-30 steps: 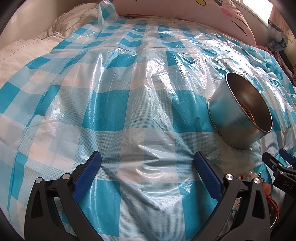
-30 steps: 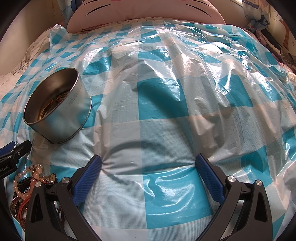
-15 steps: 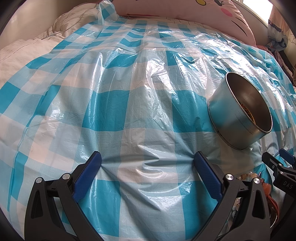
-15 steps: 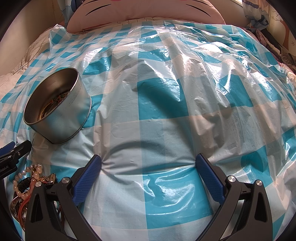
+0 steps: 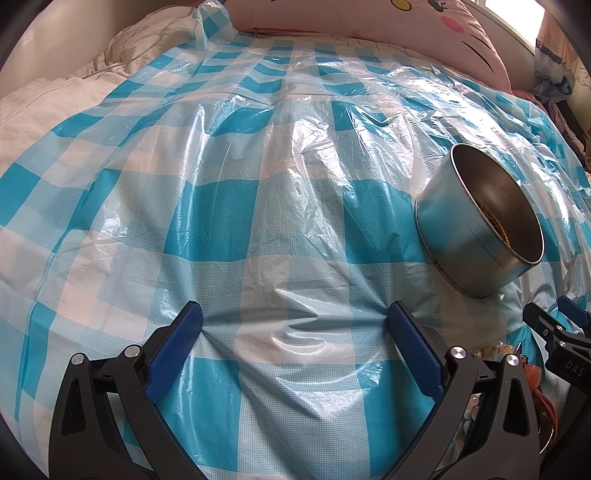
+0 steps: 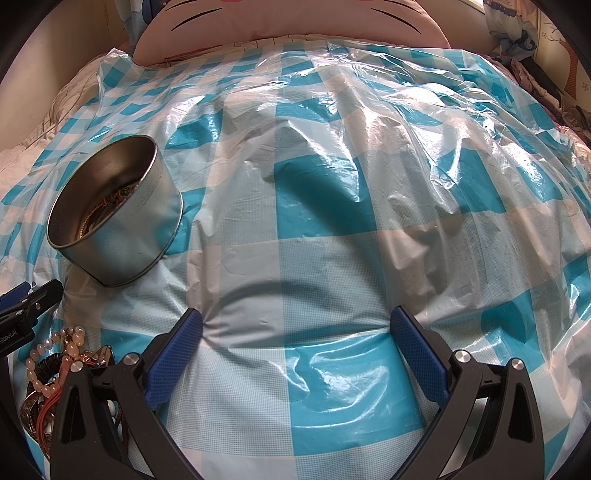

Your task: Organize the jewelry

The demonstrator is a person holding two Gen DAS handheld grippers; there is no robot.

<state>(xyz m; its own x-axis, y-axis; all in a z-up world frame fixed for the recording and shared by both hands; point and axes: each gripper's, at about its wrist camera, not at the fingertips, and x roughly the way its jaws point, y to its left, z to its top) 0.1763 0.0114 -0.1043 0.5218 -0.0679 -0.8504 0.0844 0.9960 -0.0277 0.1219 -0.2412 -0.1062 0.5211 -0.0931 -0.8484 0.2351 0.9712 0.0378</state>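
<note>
A round metal tin (image 5: 476, 229) stands on the blue-checked plastic sheet (image 5: 258, 184), with gold and beaded jewelry inside; it shows at the left in the right wrist view (image 6: 118, 221). A pile of loose jewelry (image 6: 55, 365), with pearl beads, orange cords and dark bangles, lies between the two grippers; in the left wrist view the pile (image 5: 495, 350) is partly hidden behind my right finger. My left gripper (image 5: 293, 325) is open and empty, its tips resting on the sheet. My right gripper (image 6: 295, 325) is open and empty too, tips on the sheet.
A pink cat-face pillow (image 6: 295, 22) lies at the far end of the bed. White bedding (image 5: 55, 103) shows beyond the sheet's left edge. Clothes and dark items (image 6: 546, 81) sit at the far right. The sheet (image 6: 369, 184) is wrinkled and glossy.
</note>
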